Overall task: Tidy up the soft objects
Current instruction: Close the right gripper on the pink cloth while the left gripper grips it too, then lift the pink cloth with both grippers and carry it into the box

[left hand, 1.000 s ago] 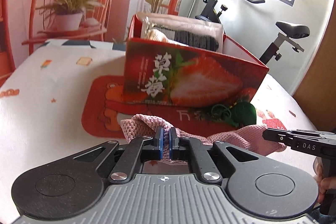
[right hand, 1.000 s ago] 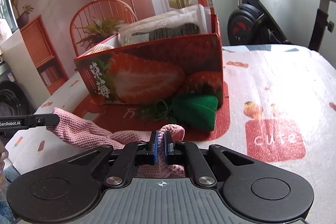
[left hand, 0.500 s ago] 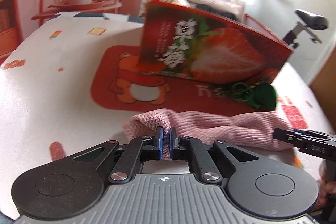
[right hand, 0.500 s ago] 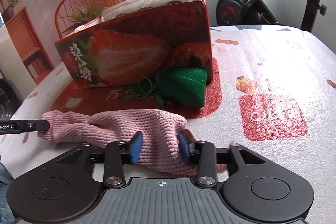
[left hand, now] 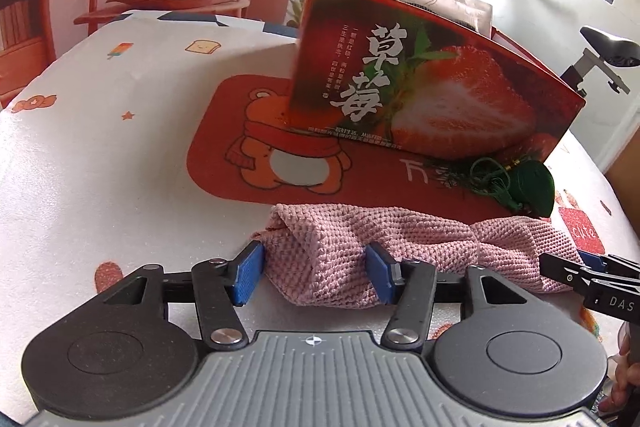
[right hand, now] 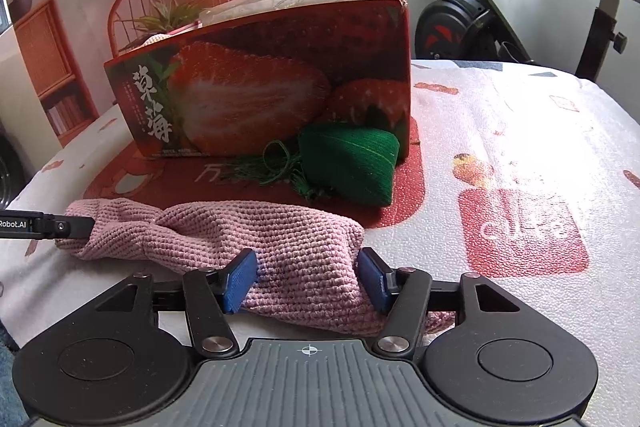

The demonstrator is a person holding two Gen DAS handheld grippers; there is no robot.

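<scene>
Table: your work surface is a white cloth (left hand: 100, 163) printed with small cartoons, with a red bear mat (left hand: 256, 155) lying on its middle.
Strawberry box: the red carton (left hand: 420, 95) stands upright on the far part of the mat, with packets showing above its rim.
Pink knit cloth: the piece you are sorting (right hand: 256, 239) lies bunched in a long roll on the table, on the near side of the mat, well in front of the box. One end sits between your left fingers, the other between your right.
Green pouch: a green fabric pouch (right hand: 352, 163) with a tassel cord rests on the mat, against the near right corner of the box and just beyond the cloth.
Left gripper: your left tool (left hand: 314, 277) is released, blue pads spread wide to either side of the cloth's left end, which lies loose between them.
Right gripper: your right tool (right hand: 308, 279) is likewise spread apart, its pads flanking the cloth's right end without pinching it.
</scene>
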